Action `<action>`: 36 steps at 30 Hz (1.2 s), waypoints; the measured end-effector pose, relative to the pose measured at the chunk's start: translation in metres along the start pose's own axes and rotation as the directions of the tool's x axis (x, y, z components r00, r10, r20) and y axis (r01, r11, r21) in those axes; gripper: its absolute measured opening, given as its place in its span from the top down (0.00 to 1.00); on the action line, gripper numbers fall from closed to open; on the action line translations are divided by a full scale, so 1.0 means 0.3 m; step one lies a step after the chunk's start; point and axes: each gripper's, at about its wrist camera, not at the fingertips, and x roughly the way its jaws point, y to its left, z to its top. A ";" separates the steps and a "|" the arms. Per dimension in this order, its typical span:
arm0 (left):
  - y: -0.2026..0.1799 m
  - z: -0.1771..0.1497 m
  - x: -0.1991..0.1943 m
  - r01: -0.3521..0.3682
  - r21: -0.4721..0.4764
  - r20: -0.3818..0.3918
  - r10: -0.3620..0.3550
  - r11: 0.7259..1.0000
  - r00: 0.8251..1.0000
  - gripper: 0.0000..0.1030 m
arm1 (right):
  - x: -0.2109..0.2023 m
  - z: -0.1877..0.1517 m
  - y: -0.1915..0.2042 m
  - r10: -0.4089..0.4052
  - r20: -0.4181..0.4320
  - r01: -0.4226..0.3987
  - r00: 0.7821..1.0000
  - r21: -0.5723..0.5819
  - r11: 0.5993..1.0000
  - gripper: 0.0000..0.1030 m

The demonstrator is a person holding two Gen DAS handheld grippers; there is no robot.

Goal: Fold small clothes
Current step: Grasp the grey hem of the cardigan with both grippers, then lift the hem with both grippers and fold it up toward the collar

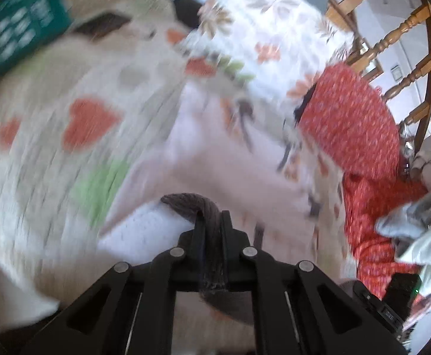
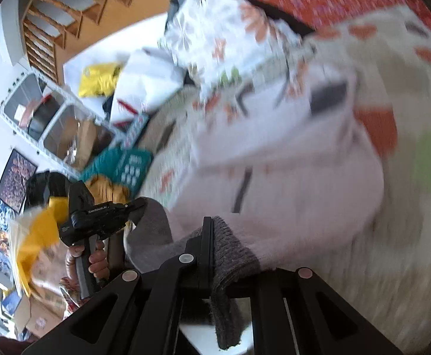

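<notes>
Lettering "CamRobot.AI" on left claw, grey cuff beside it

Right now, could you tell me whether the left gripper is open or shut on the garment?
Shut. The left gripper has its jaws closed on the garment's grey ribbed band, which passes between them; the pale garment hangs beyond.

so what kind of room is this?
Likely a lived-in home room: wooden chair, wooden stairs, posters on the wall, and a heart-print cover under piled clothes.
</notes>
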 end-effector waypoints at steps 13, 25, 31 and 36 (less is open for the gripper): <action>0.011 0.416 0.539 0.034 -0.145 -0.047 -0.041 0.989 0.998 0.92 | 0.377 0.478 -0.343 -0.021 0.010 0.017 1.000 0.296 0.955 0.94; 0.065 0.540 0.623 0.001 -0.160 0.043 0.006 0.987 0.999 0.58 | 0.594 0.663 -0.615 -0.072 0.041 0.040 0.997 0.526 0.850 0.93; -0.006 0.513 0.653 -0.095 0.031 -0.013 0.096 0.995 0.995 0.31 | 0.530 0.666 -0.644 -0.039 0.148 -0.062 0.988 0.614 0.787 0.53; -0.067 0.459 0.743 -0.199 0.213 -0.083 0.221 0.956 0.972 0.31 | 0.407 0.681 -0.629 -0.119 0.197 -0.024 0.973 0.600 0.800 0.42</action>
